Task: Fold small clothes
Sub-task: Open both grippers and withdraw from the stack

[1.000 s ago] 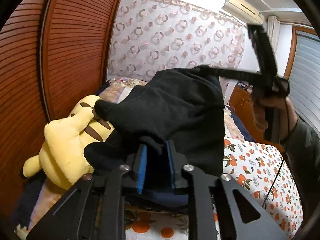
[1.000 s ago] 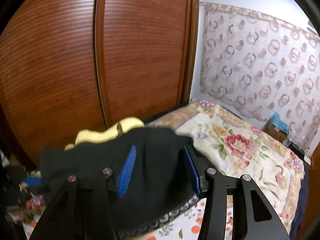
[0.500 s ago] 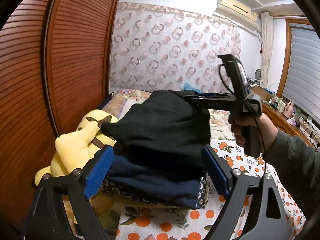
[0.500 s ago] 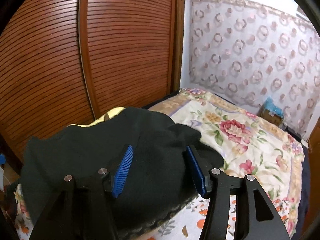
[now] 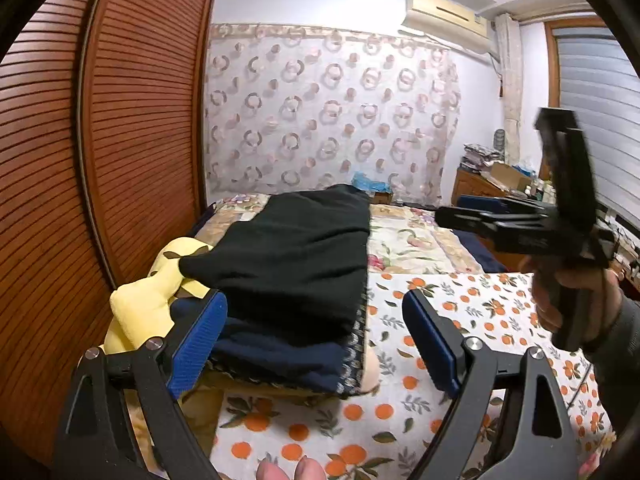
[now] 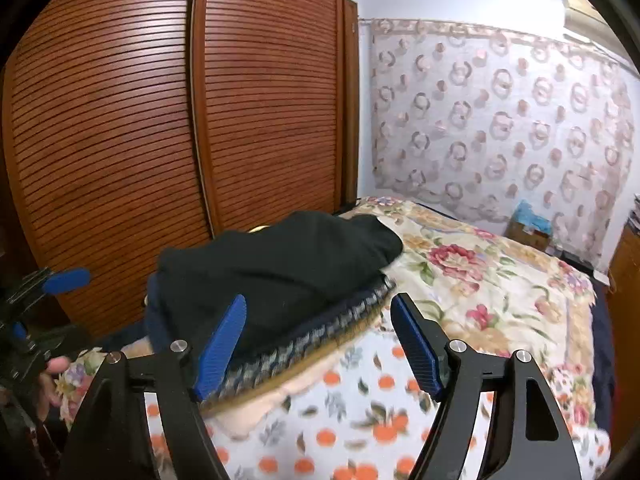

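A folded black garment (image 5: 288,256) lies on top of a stack of folded clothes, over a navy piece (image 5: 280,360) with a patterned hem. It also shows in the right wrist view (image 6: 280,272). My left gripper (image 5: 316,344) is open and empty, just short of the stack's near edge. My right gripper (image 6: 320,340) is open and empty, drawn back from the stack's right side; it shows in the left wrist view (image 5: 516,220) held up in a hand at the right.
A yellow plush toy (image 5: 148,300) lies left of the stack against the slatted wooden wardrobe (image 5: 100,140). The bed has an orange-print sheet (image 5: 460,320) and a floral quilt (image 6: 480,280). A wooden dresser (image 5: 480,188) stands at the far right.
Both grippers let go of the black garment and opened wide. The garment now lies flat on the stack. Both grippers pulled back; the right one moved off to the right.
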Available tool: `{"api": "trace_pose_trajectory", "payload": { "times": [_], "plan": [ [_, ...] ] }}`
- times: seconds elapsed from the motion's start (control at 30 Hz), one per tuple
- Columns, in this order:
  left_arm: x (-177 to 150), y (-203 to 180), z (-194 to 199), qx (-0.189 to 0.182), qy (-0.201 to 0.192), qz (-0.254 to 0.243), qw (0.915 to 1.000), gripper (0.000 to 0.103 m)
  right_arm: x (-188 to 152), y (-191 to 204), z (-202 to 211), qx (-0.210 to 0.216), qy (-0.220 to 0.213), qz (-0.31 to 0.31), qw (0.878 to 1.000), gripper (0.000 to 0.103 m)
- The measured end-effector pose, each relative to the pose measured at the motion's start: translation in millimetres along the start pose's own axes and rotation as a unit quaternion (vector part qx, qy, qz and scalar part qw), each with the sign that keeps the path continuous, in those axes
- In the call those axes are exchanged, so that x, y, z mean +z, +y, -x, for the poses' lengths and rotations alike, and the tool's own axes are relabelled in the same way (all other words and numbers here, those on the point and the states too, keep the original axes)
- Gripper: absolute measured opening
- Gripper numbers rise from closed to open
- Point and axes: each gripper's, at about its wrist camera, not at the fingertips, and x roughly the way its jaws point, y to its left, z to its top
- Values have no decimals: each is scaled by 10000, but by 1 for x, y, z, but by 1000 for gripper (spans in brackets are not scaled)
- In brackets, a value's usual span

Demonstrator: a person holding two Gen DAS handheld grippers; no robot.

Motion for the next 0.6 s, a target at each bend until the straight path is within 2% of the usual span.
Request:
{"api": "trace_pose_trajectory", "payload": {
  "times": [0.17, 0.3, 0.47, 0.6],
  "plan": [
    [-9, -20, 6, -206, 63, -145, 9997, 90, -31, 14, 56, -293, -150, -136, 9994, 84],
    [-17, -36, 6, -384, 151, -219, 9989, 90, -52, 26, 85, -493, -123, -248, 9984, 88],
    [-29, -59, 10, -483, 175, -278, 9983, 90, -81, 37, 123, -942, -21, -469, 9944, 89],
    [-35, -77, 15, -616, 244, -257, 9975, 90, -97, 47, 162, -1178, -117, -789, 9898, 89]
  ]
}}
